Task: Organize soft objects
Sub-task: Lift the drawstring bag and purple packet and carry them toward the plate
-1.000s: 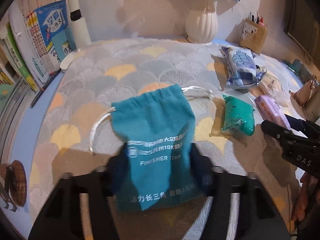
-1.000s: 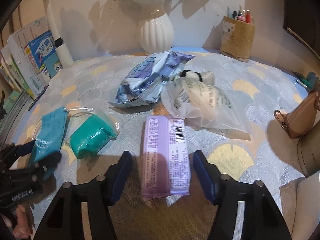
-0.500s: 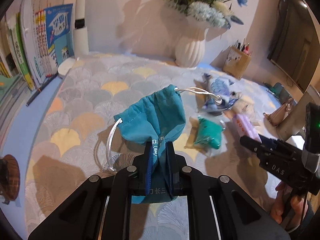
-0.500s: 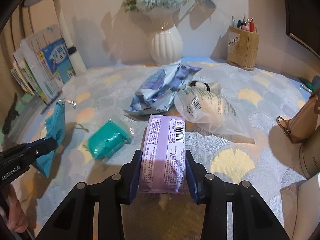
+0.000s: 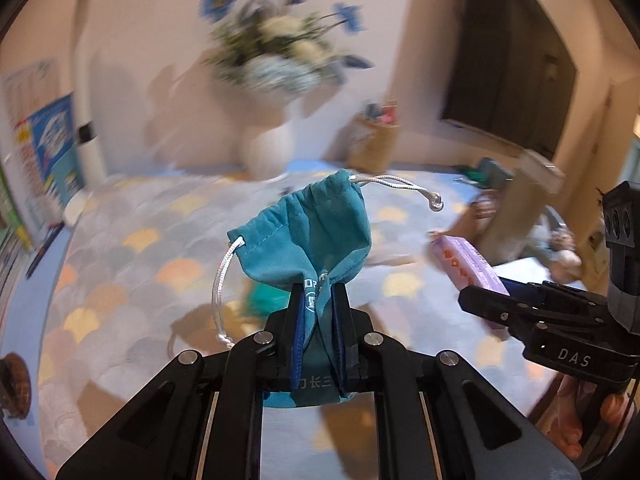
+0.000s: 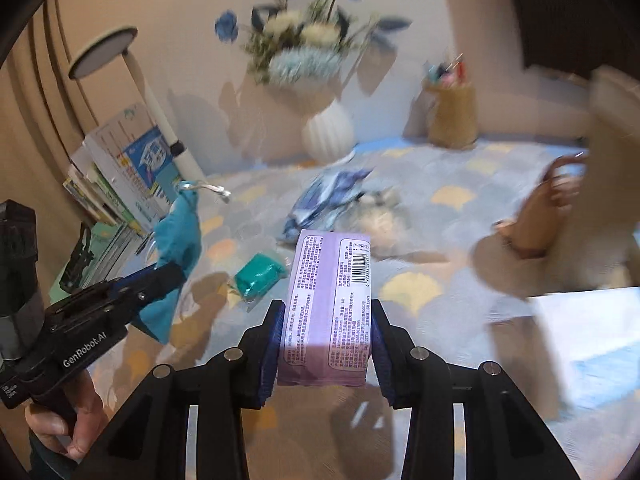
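My left gripper point(image 5: 319, 292) is shut on a teal drawstring pouch point(image 5: 308, 232), pinched near its bottom and lifted off the table, its white cords dangling. From the right wrist view the same pouch point(image 6: 178, 236) hangs from the left gripper point(image 6: 176, 270) at the left. My right gripper point(image 6: 326, 312) is shut on a purple tissue pack point(image 6: 328, 300), held up above the table; in the left wrist view that pack point(image 5: 468, 268) shows in the right gripper point(image 5: 476, 300). A small green packet point(image 6: 260, 274) lies on the cloth below.
A blue-and-white packet point(image 6: 328, 200) and a clear bag of white stuff point(image 6: 380, 220) lie mid-table. A white vase with flowers point(image 6: 328, 132), a pen holder point(image 6: 452, 120), books point(image 6: 128, 168), a white lamp point(image 6: 102, 52) line the back. A brown handbag point(image 6: 548, 216) stands right.
Both grippers closed, the left on the pouch and the right on the purple pack, then lifted them off the table. The views have tilted up and blurred with the motion.
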Demonstrator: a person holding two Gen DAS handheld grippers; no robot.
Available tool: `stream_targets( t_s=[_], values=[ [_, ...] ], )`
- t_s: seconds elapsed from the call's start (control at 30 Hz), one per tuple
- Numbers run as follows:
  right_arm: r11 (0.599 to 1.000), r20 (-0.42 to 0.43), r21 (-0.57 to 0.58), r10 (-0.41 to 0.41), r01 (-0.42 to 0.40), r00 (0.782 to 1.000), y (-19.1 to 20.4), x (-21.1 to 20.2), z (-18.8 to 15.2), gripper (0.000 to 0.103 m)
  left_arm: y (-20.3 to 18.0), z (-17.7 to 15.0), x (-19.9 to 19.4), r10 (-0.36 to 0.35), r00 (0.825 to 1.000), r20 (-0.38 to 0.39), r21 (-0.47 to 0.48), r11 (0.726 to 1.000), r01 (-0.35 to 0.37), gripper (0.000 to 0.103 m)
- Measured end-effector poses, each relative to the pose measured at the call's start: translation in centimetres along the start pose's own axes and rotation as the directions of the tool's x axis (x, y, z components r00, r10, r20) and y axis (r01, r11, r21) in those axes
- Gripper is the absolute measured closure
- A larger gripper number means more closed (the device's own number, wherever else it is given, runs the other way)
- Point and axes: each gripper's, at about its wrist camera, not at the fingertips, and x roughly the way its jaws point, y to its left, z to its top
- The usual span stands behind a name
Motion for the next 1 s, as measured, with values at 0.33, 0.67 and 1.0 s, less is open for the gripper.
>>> stream_targets(
  t_s=[0.33, 0.67, 1.0],
  values=[
    [0.991, 0.060, 0.071, -0.118, 0.113, 0.991, -7.2, -10.8, -1.0, 0.064, -12.2, 0.6, -1.4, -0.140, 0.990, 0.001, 0.161, 0.977, 0.138, 0.093],
    [0.919, 0.158, 0.275, -0.335, 0.284, 0.929, -18.1, -20.7, -1.8, 0.064, -26.5, 3.9, -0.9, -0.366, 0.927, -0.084, 0.320, 0.871, 0.373, 0.093],
    [0.822, 0.224, 0.478, -0.455, 0.310, 0.862, -28.8, -24.7, 0.5, 0.064, -35.9, 7.6, 5.8, -0.377, 0.922, -0.087, 0.318, 0.866, 0.384, 0.093]
  ],
)
